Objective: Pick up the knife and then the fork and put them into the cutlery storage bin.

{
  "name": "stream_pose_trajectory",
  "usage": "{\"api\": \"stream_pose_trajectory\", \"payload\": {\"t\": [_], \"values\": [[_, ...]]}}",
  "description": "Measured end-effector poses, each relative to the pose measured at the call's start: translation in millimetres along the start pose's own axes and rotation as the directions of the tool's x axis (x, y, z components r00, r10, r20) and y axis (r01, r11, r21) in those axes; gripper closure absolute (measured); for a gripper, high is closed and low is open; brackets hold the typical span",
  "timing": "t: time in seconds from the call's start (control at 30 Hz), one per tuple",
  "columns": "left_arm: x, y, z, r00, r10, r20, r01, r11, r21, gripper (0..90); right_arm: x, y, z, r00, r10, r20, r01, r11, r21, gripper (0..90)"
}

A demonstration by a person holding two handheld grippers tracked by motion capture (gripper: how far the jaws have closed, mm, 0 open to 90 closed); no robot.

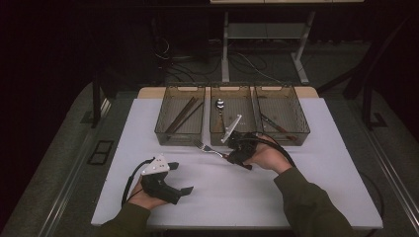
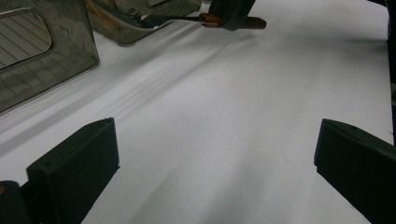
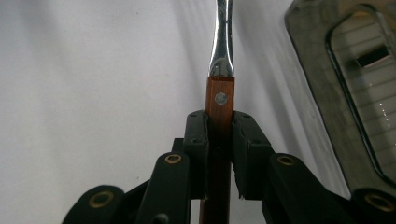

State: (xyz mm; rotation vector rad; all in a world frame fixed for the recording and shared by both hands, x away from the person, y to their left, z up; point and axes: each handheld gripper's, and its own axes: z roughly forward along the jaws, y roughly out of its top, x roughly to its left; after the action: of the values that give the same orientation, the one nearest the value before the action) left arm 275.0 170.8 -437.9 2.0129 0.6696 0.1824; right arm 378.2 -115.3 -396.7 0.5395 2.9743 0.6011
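Note:
A fork point(image 1: 210, 149) with a metal stem and a reddish wooden handle hangs just in front of the middle tray, tines pointing left. My right gripper point(image 1: 233, 157) is shut on its handle. In the right gripper view the handle point(image 3: 220, 100) is clamped between both pads, and the stem runs up and away. My left gripper point(image 1: 181, 177) rests at the front left of the white table cover point(image 1: 296, 187), open and holding nothing. In the left gripper view its jaws stand wide apart over bare cover point(image 2: 215, 177), with the held fork point(image 2: 187, 19) far off at the top.
Three smoky clear trays stand side by side at the back. The left tray point(image 1: 164, 129) holds dark sticks, the middle tray point(image 1: 215, 136) holds a spoon point(image 1: 220, 104), and the right tray point(image 1: 301, 126) holds a long utensil point(image 1: 274, 126). A desk frame and cables lie beyond the table.

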Motion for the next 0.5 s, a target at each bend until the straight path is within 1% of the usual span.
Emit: {"api": "stream_pose_trajectory", "payload": {"t": [0.13, 0.2, 0.23, 0.37, 0.4, 0.5], "values": [[-0.1, 0.1, 0.1, 1.0, 0.002, 0.002, -0.002, 1.0, 0.0, 0.0, -2.4, -8.5, -5.8, 0.9999, 0.012, 0.004, -0.012, 1.0, -0.028, 77.0], [-0.1, 0.1, 0.2, 1.0, 0.002, 0.002, -0.002, 1.0, -0.001, 0.0, -3.7, -13.5, -8.8, 0.9997, 0.025, 0.003, -0.025, 0.999, -0.046, 77.0], [-0.1, 0.1, 0.2, 1.0, 0.001, 0.002, -0.001, 1.0, -0.001, 0.0, -4.6, -16.1, -10.2, 0.9997, 0.025, 0.004, -0.025, 0.998, -0.059, 77.0], [-0.2, 0.0, 0.3, 1.0, 0.0, 0.004, 0.0, 1.0, -0.002, 0.0, -7.4, -27.3, -17.7, 0.9989, 0.047, 0.006, -0.047, 0.994, -0.101, 77.0], [-0.2, 0.0, 0.3, 1.0, 0.001, 0.004, -0.001, 1.0, 0.0, 0.0, -8.5, -29.4, -19.0, 0.999, 0.045, 0.007, -0.044, 0.993, -0.11, 77.0], [-0.2, 0.0, 0.6, 1.0, 0.001, 0.005, -0.001, 1.0, 0.001, 0.0, -9.7, -37.6, -25.0, 0.9982, 0.059, 0.011, -0.057, 0.989, -0.135, 77.0]]}}
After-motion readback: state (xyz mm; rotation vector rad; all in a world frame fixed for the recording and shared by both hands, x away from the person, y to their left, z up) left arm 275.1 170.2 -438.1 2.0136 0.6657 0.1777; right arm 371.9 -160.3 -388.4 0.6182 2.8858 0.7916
